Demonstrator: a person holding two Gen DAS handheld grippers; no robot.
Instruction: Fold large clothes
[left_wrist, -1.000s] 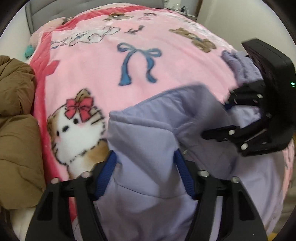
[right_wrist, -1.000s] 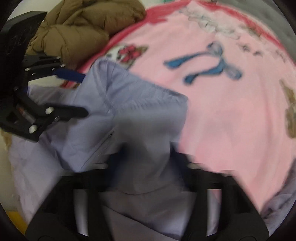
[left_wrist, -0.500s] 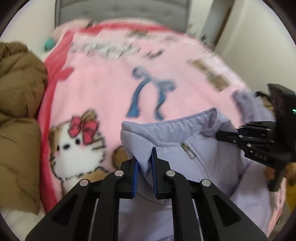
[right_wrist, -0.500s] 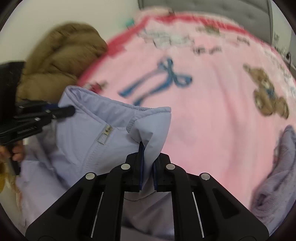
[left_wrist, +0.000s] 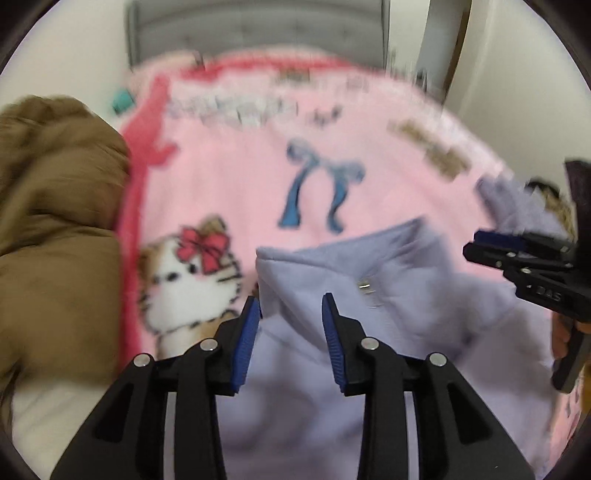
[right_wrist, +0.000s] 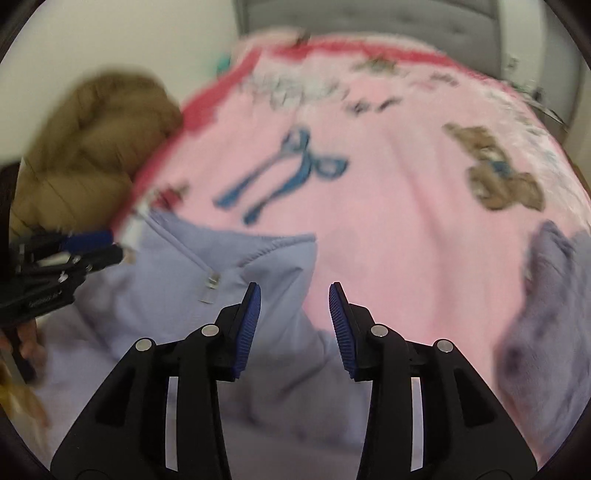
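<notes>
A lavender zip-up jacket (left_wrist: 369, 314) lies on the pink blanket (left_wrist: 240, 184), collar toward the headboard, zipper pull near the middle. My left gripper (left_wrist: 291, 306) hovers over the collar's left corner; its jaws are opening, the fabric is loose between the blue pads and not pinched. In the right wrist view the jacket (right_wrist: 184, 280) spreads to the left. My right gripper (right_wrist: 293, 295) hangs just below the collar's right corner, jaws opening, with nothing pinched. Each gripper shows from the side in the other's view: the right gripper (left_wrist: 474, 245), the left gripper (right_wrist: 110, 243).
A brown puffer coat (left_wrist: 55, 221) is heaped on the bed's left side (right_wrist: 92, 147). A fuzzy purple garment (right_wrist: 546, 295) lies at the right edge. A grey padded headboard (left_wrist: 258, 29) and pale walls stand behind. A person's hand (right_wrist: 26, 339) holds the left gripper's handle.
Half a second ago both grippers were shut on the jacket's collar corners. Both have since let go, opened and lifted back. The collar now rests on the blanket.
</notes>
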